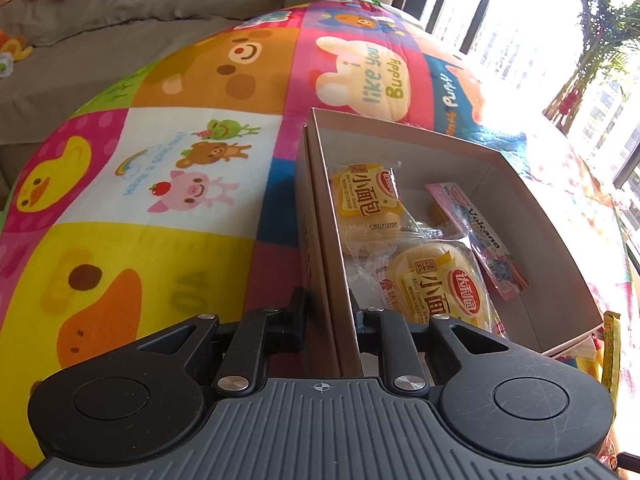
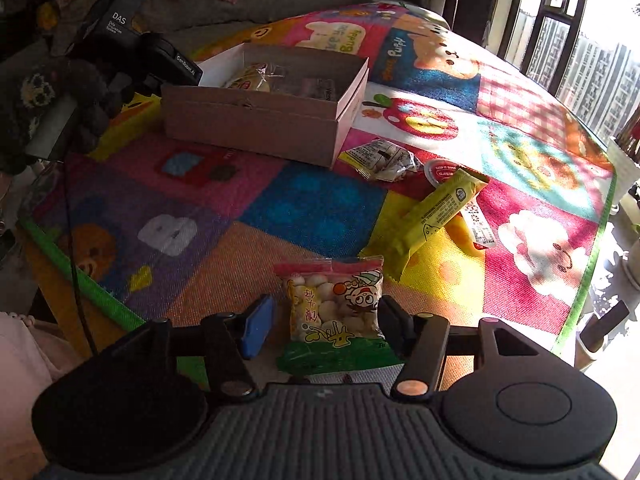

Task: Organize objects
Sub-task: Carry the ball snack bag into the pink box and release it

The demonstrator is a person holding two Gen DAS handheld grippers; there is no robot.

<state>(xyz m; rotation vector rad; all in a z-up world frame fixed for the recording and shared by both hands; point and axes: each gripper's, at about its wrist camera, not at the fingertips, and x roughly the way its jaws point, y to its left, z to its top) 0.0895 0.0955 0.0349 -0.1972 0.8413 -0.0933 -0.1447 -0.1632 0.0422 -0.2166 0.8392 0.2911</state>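
Left gripper [image 1: 329,316] pinched on the near wall of the cardboard box [image 1: 532,312], steadying it on the play mat [image 1: 160,184]. Right gripper [image 2: 325,320] half spread around the small snack bag [image 2: 334,304] lying on the mat well short of the box, pads apparently not yet pressing. Best to centre the bag, squeeze gently across its middle, lift clear, then carry over the rim onto the bread packets [image 1: 368,200] inside

A surface spread with a bright patchwork cartoon mat [image 2: 312,208] carries an open cardboard box [image 2: 256,120]. Just beside the box's corner lies a crumpled white wrapper [image 2: 384,158]; near it a small round red-lidded cup [image 2: 442,170], a long yellow packet [image 2: 436,212], and nearer the edge a clear bag of small white balls [image 2: 336,304].
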